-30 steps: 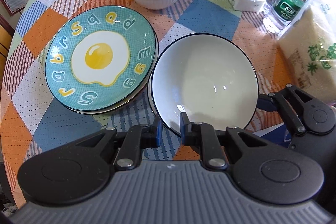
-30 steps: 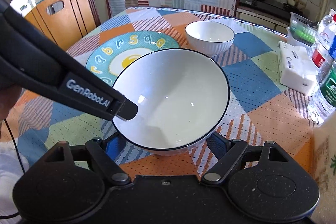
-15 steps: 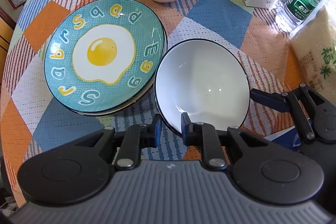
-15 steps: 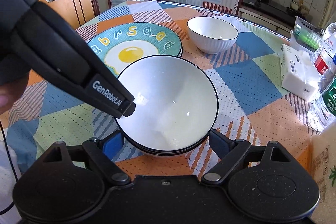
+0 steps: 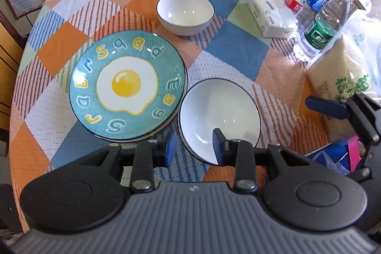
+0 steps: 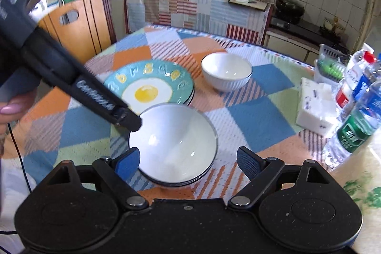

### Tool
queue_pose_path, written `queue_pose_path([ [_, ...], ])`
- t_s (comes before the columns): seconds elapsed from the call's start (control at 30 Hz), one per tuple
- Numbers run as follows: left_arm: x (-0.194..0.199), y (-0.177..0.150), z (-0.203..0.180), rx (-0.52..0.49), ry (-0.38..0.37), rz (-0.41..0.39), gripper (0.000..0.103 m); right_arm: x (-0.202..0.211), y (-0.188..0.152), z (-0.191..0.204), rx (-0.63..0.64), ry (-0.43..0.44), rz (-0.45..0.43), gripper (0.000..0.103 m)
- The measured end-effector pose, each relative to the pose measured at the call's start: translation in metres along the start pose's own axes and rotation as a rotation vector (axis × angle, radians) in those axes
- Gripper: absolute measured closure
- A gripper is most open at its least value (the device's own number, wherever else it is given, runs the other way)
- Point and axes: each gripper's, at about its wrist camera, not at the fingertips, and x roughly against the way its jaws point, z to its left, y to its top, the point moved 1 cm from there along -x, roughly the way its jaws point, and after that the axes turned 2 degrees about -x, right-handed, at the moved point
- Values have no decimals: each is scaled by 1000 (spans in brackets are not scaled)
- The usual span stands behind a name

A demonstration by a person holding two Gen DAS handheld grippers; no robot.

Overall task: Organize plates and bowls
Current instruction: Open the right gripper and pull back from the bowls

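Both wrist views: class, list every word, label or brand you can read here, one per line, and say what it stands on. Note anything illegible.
"Egg": egg plate, right rim.
"S", "r", "a", "b", "s", "a", "d", "p": loose letters round the plate's rim.
"GenRobot.AI", partly blurred: finger of the left claw, in the right wrist view.
Green characters: rice bag, not readable.
Labels on the water bottles: too small.
Print on the tissue pack: too small.

A teal plate (image 5: 127,89) printed with a fried egg and letters, white bowls (image 5: 219,118) with dark rims, a patchwork tablecloth (image 5: 233,49).
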Motion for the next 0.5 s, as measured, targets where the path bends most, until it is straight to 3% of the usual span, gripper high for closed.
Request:
queue_pose_path([
  [0.23, 31, 23, 0, -84, 26, -85, 71, 17, 24, -22, -40, 17, -45, 12],
  [0.5, 24, 54, 15, -91, 44, -72, 71, 0, 53, -39, -20, 33, -73, 9],
])
